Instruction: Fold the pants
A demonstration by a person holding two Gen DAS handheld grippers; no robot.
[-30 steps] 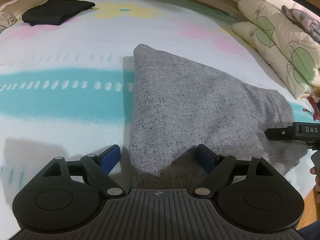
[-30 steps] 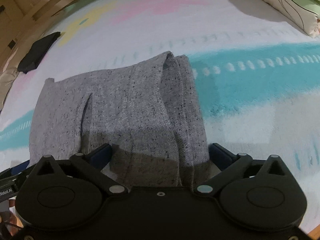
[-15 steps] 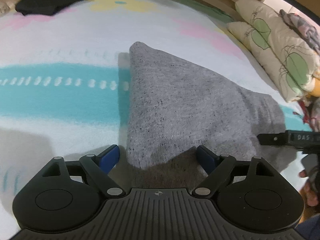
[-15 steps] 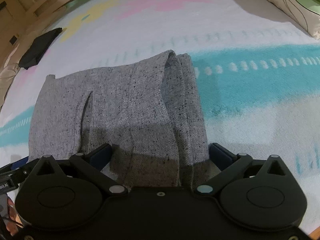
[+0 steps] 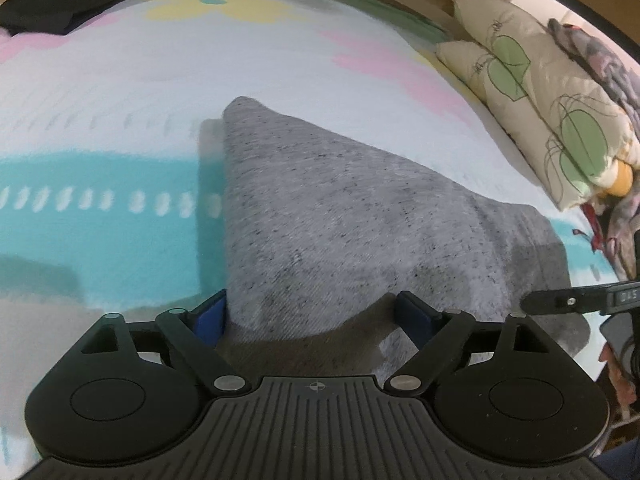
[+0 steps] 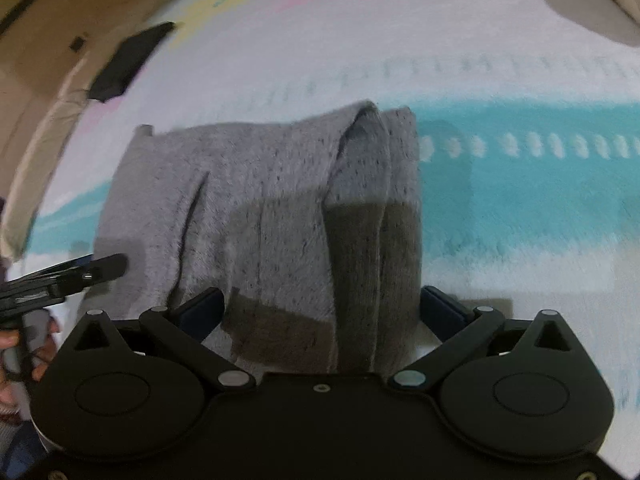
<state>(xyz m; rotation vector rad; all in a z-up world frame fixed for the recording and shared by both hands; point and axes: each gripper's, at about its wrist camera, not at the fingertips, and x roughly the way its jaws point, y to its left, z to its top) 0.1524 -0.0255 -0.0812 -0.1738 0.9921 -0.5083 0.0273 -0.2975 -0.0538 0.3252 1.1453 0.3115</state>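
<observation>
The grey speckled pants lie folded into a compact stack on the patterned bedspread; they also show in the right wrist view. My left gripper is open, its blue pads straddling the near left edge of the stack. My right gripper is open, its pads on either side of the near right edge, where the folded layers show. Each gripper's tip shows in the other's view, the right one and the left one.
A folded black garment lies at the far left of the bed, and also shows in the right wrist view. Floral pillows and a heap of bedding stand along the right side. The bedspread is white with teal, pink and yellow.
Both grippers have moved in closer over the stack's near edge and tilted. The view has shifted, with blur in the right wrist view. The pants lie as before.
</observation>
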